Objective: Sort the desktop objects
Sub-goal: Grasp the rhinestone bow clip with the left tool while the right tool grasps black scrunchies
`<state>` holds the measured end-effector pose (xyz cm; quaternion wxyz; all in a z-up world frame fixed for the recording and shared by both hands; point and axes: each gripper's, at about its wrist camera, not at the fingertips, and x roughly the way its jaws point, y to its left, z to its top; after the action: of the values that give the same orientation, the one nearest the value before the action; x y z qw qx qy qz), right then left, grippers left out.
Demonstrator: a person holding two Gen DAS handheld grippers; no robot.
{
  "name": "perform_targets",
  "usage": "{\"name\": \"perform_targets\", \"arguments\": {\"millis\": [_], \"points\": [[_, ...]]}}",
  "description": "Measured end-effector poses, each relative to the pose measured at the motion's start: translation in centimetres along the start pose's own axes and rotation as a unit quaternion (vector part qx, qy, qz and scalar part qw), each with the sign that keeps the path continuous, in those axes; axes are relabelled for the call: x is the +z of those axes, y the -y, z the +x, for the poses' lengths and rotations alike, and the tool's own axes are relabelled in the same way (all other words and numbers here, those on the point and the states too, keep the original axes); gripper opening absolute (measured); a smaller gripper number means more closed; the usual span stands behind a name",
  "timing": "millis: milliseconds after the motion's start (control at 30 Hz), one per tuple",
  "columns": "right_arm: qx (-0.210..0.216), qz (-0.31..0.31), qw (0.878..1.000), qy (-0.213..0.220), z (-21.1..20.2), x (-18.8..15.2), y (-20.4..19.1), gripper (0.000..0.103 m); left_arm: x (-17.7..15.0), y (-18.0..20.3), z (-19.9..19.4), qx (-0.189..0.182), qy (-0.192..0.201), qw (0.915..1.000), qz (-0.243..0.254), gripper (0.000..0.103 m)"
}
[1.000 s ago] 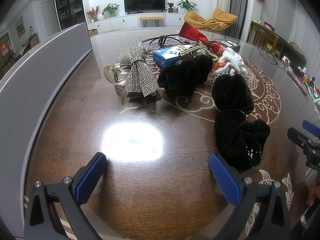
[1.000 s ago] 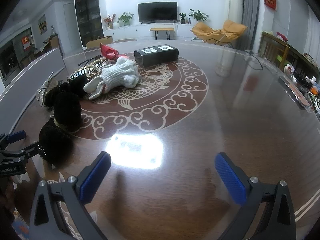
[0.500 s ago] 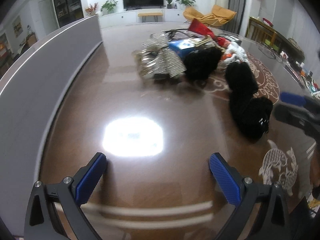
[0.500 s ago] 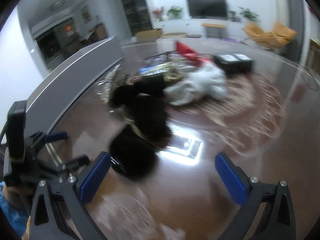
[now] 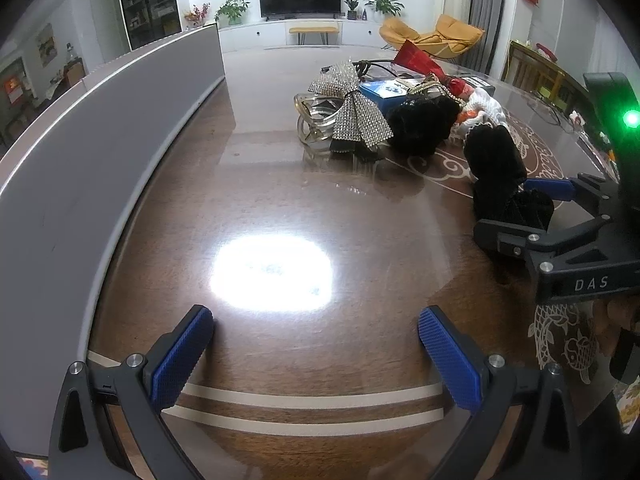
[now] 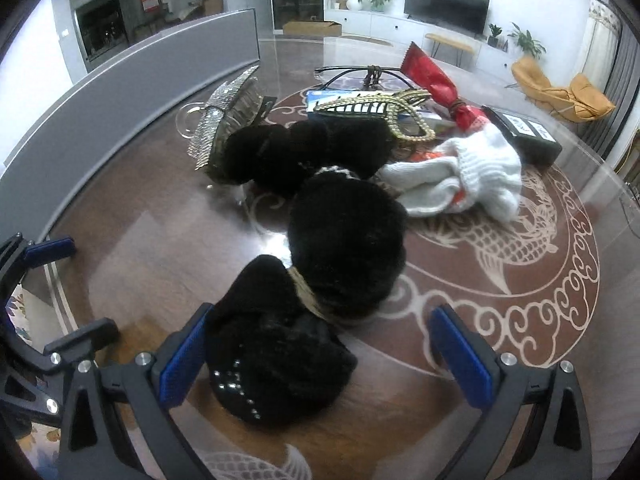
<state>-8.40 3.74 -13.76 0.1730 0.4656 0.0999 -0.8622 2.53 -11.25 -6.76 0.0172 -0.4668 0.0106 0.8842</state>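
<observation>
Evidently the left gripper (image 5: pixel 316 344) idles wide and empty over bare table (image 5: pixel 280 184); right of it, the right gripper (image 6: pixel 326 354), also spread wide, straddles the near lobe of the black velvet bow (image 6: pixel 276 344), left pad seemingly touching. Centre it, then squeeze gently.

A glossy brown table (image 5: pixel 280 200) carries black velvet bows (image 6: pixel 344 240), white glove (image 6: pixel 472 176), rhinestone bow (image 5: pixel 352 116).

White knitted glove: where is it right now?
In the right wrist view the white knitted glove lies right of centre, beside the black fuzzy bow, below the red wrapper.
</observation>
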Motion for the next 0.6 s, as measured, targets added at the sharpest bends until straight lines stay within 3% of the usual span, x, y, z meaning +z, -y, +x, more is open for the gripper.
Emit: {"name": "perform_targets", "arguments": {"millis": [433,600], "points": [[-0.003,0.006,1.0,0.018,0.0,-0.29,0.8,0.103,-0.04,0.04,0.06,-0.001,0.003,1.0,0.001,0.103],[0.0,0.001,1.0,0.018,0.07,-0.25,0.85,0.103,0.75,0.1,0.5,0.009,-0.021,0.9996,-0.014,0.103]]}}
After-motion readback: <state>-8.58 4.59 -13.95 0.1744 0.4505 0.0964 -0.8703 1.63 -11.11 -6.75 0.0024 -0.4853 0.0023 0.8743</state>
